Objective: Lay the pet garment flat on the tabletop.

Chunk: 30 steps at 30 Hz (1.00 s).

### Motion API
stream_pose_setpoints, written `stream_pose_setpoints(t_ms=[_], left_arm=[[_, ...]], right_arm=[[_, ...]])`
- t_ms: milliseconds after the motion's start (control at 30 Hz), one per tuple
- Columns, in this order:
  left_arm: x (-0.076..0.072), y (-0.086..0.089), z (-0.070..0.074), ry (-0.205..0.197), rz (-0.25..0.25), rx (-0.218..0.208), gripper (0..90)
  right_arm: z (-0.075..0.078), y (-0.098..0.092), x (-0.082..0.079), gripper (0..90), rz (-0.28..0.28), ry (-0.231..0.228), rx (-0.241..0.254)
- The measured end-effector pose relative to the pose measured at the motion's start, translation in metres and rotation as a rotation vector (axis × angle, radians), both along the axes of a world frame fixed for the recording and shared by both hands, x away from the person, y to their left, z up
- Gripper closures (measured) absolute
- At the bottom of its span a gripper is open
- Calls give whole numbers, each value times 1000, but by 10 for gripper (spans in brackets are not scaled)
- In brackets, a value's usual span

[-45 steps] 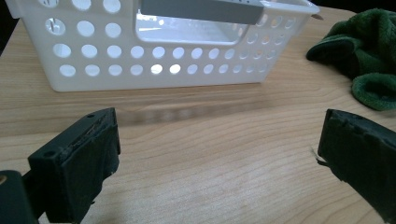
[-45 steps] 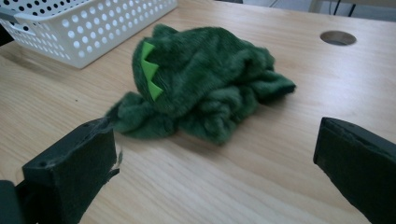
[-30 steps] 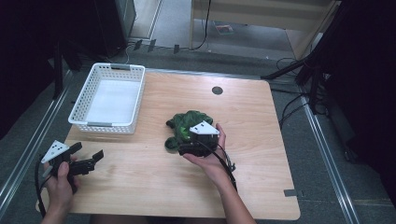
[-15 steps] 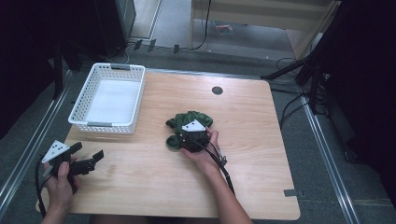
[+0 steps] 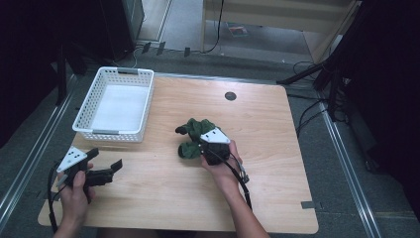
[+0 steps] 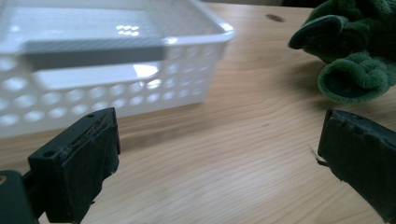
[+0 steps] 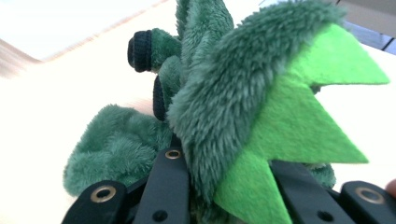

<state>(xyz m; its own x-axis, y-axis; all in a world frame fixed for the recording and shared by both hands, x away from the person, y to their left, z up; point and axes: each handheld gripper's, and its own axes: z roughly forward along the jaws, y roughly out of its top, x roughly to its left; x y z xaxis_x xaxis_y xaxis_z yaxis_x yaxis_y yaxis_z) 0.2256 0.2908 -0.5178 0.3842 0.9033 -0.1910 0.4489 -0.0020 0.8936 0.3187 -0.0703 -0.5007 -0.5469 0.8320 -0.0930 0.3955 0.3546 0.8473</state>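
Since a second ago, the right gripper [image 5: 205,148] has pushed forward into the green plush toy [image 5: 194,136] and its jaws have just been closing; the right gripper view shows them now pressed onto a fold of fur with a light-green felt crest [image 7: 299,116] standing up between them. So the right gripper is clamped on the toy. Over the same second the left gripper [image 5: 106,171] has lifted a little and come slightly inward from the table's near-left corner; its jaws stand wide apart with nothing between them, only bare wood showing in its own view.

That toy lies on the table [image 5: 277,163] around the middle, just ahead of the right hand [image 5: 223,163], with its bulk stretching away from the gripper toward the far left. The white basket [image 5: 115,106] sits at the far-left part of the table, empty, well apart from the toy and to its left. In the left gripper view the toy [image 6: 355,51] shows off to the right, beyond the basket's [image 6: 116,70] near wall.

What the next move turns on, as I judge it: the basket lies leftward and slightly farther than the held toy, so the right hand would have to carry it across the table, over the basket's near rim. The left hand [image 5: 74,196] is nearer the basket but holds nothing.
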Motion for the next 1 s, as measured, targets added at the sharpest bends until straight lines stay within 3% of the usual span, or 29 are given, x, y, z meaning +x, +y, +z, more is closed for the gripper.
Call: stream_pose_setpoints(t_ms=[167, 367, 433, 467, 533, 600, 667, 800, 833, 933, 967, 1000], left_arm=[[1, -37, 18, -27, -91, 1, 0], [8, -78, 29, -43, -183, -24, 0], [10, -88, 24, -33, -221, -32, 0], [10, -93, 20, -26, -238, -35, 0], [11, -101, 9, -4, -270, -18, 0], [11, -104, 1, 16, -280, -1, 0], [12, -106, -5, 34, -297, -2, 0], [15, -108, -11, 63, -331, -17, 0], [16, -110, -13, 71, -336, -9, 2], [16, -117, -16, 83, -292, 50, 192], [16, -118, -17, 88, -304, 55, 183], [17, -119, -17, 100, -331, 36, 183]], right_arm=[[17, -11, -39, 796, 35, 12, 40], [21, -14, -80, 784, 71, 33, 53], [15, -14, -88, 709, 66, 42, 48], [11, -13, -90, 634, 72, 41, 48], [3, -14, -90, 443, 96, 82, 74], [2, -15, -89, 384, 117, 107, 87], [4, -18, -90, 433, 117, 88, 69], [6, -27, -87, 757, 117, 73, 79], [6, -29, -85, 780, 119, 80, 96], [13, -32, -78, 815, 126, 70, 125], [16, -31, -75, 816, 127, 61, 123], [20, -30, -71, 816, 132, 54, 127]])
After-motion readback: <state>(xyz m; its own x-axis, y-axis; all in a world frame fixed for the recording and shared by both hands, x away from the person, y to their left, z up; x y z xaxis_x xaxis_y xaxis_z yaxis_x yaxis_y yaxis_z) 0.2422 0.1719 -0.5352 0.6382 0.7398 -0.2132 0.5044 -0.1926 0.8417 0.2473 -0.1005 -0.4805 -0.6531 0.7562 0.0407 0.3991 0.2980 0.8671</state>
